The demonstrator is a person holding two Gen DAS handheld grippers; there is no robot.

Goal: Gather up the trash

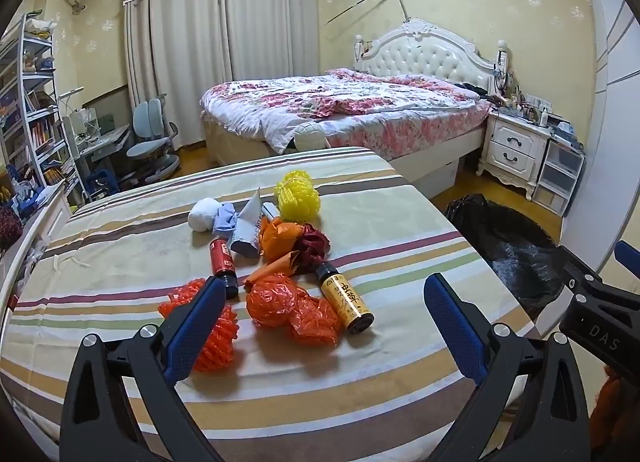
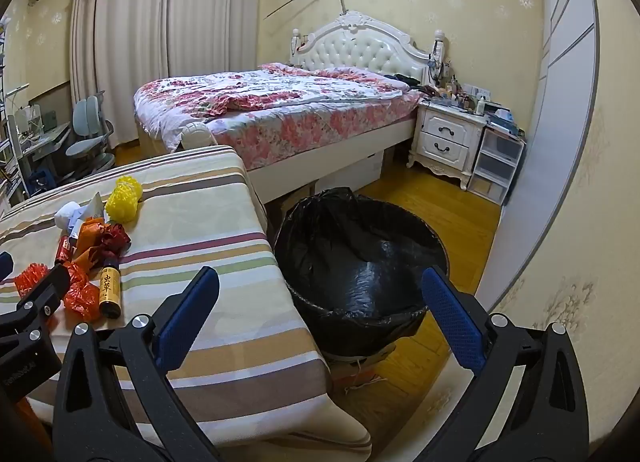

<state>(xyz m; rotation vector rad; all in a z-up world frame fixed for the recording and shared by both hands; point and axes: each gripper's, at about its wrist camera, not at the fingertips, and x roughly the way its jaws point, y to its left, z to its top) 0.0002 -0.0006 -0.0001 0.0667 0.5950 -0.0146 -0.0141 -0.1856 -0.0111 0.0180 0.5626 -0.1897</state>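
Left wrist view: left gripper, jaws spread wide and empty, hovers over litter on the striped tablecloth: crumpled orange bags, a red foam net, a yellow foam net and a yellow-labelled bottle. Bags and nets look light and crushable, so any bulge would serve; the bottle looks rigid and smooth, best pinched across its body. Right gripper, likewise spread and empty, faces the black-lined bin beside the table.
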